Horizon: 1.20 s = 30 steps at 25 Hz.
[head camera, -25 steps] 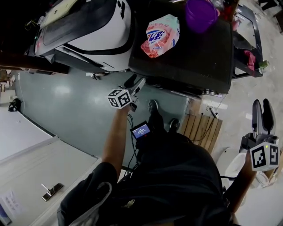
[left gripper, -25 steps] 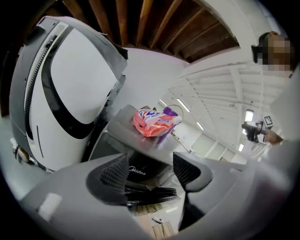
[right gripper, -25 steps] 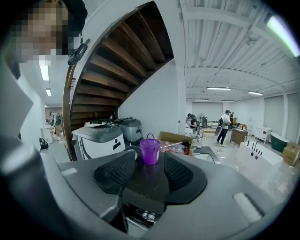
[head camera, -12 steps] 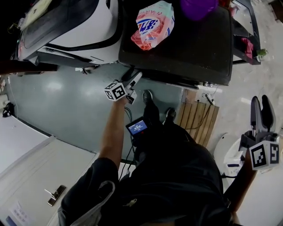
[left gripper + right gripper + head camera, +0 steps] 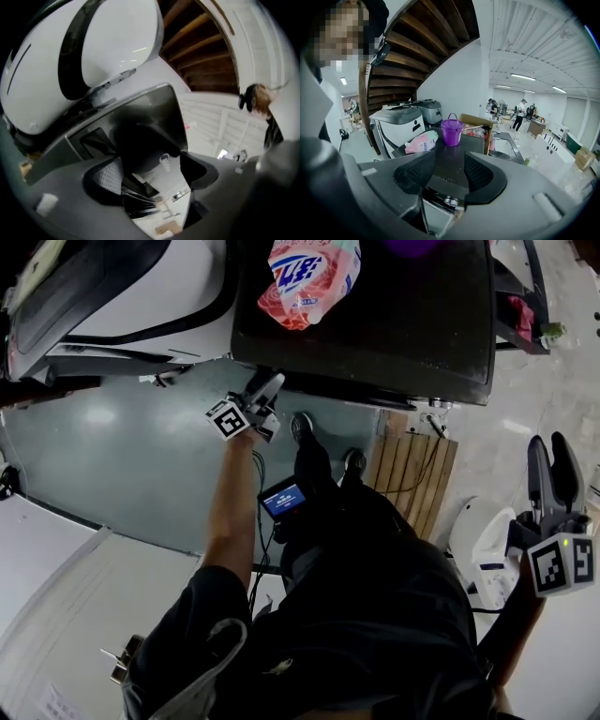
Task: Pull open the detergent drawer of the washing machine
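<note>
Just ahead of the left gripper, jaws wide apart, is the dark washing machine's front edge. Well apart, the right gripper gapes wide, empty.

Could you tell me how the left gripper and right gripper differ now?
The left gripper is at the dark machine's front edge; the right gripper hangs back at the person's side, far from it. The left gripper's jaws frame the machine's shiny front; the right gripper's frame nothing close. Both are open.

Dark top, pink bag, possibly detergent, purple bucket
</note>
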Each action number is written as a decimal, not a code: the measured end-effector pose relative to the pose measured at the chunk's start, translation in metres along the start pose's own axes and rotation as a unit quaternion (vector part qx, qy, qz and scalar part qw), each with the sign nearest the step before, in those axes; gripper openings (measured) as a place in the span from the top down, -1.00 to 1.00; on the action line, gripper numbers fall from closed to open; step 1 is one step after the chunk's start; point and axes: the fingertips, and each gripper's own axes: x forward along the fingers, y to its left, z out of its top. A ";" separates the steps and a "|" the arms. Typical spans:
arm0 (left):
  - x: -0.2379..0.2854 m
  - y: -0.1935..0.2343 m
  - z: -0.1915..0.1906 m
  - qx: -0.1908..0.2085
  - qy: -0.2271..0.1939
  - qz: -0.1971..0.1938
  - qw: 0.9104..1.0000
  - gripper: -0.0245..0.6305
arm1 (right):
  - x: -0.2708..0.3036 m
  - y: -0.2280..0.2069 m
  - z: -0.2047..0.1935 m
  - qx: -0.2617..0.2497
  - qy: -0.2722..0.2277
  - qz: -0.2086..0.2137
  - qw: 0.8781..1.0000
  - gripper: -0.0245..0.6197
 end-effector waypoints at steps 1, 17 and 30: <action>-0.001 0.000 0.002 -0.019 -0.010 -0.024 0.999 -0.35 | 0.002 0.001 -0.003 0.000 0.005 0.000 1.000 0.32; -0.012 -0.122 -0.005 -0.009 0.023 -0.217 0.976 0.00 | 0.017 0.025 -0.018 0.014 0.033 0.014 0.999 0.33; -0.044 -0.003 -0.015 -0.028 -0.022 -0.027 0.999 -0.17 | 0.041 0.041 -0.030 0.014 0.052 0.041 0.998 0.33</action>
